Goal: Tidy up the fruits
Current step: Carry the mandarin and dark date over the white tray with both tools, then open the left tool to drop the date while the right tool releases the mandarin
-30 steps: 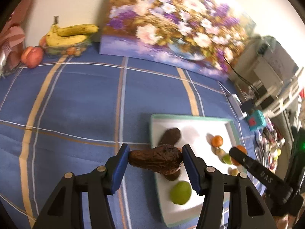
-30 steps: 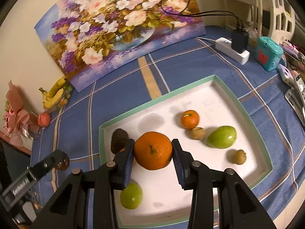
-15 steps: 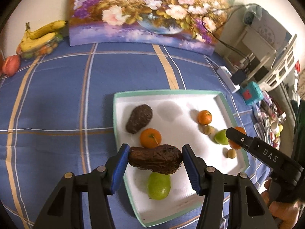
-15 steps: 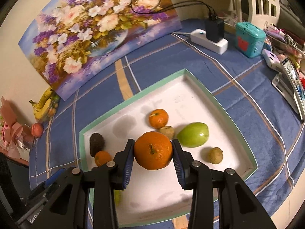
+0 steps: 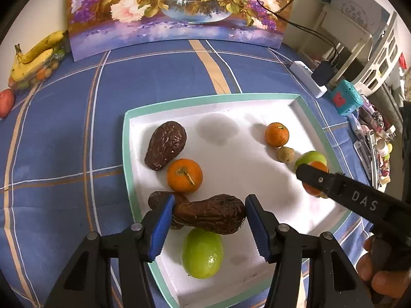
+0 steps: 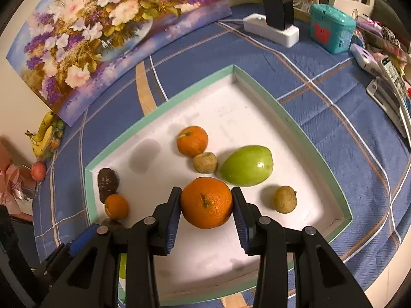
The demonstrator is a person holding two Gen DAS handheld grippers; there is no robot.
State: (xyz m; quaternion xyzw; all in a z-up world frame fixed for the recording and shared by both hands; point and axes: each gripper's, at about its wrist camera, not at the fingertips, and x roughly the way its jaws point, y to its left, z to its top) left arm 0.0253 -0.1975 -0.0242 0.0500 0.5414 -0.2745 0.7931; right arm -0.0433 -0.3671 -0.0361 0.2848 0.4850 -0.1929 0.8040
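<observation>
My left gripper (image 5: pixel 209 217) is shut on a wrinkled dark brown avocado (image 5: pixel 209 217), held above the near left part of a white tray (image 5: pixel 231 100) with a green rim. Under it lie a green fruit (image 5: pixel 202 252), another dark fruit (image 5: pixel 157 200), an orange (image 5: pixel 184 175) and a second brown avocado (image 5: pixel 165 148). My right gripper (image 6: pixel 206 202) is shut on a large orange (image 6: pixel 206 202) above the tray (image 6: pixel 282 118), next to a green apple (image 6: pixel 246 165), a small orange (image 6: pixel 192 140) and two small brownish fruits (image 6: pixel 284 199).
The tray rests on a blue checked tablecloth (image 5: pixel 64 141). A flower painting (image 5: pixel 177 7) leans on the wall behind. Bananas (image 5: pixel 36 54) and a red fruit (image 5: pixel 5 102) lie at the far left. A power strip (image 6: pixel 271 29), a teal box (image 6: pixel 331 28) and clutter fill the right.
Both grippers have moved down and in over the tray with their fruits still held. The left one came from the tray's left edge to above its near left part.
</observation>
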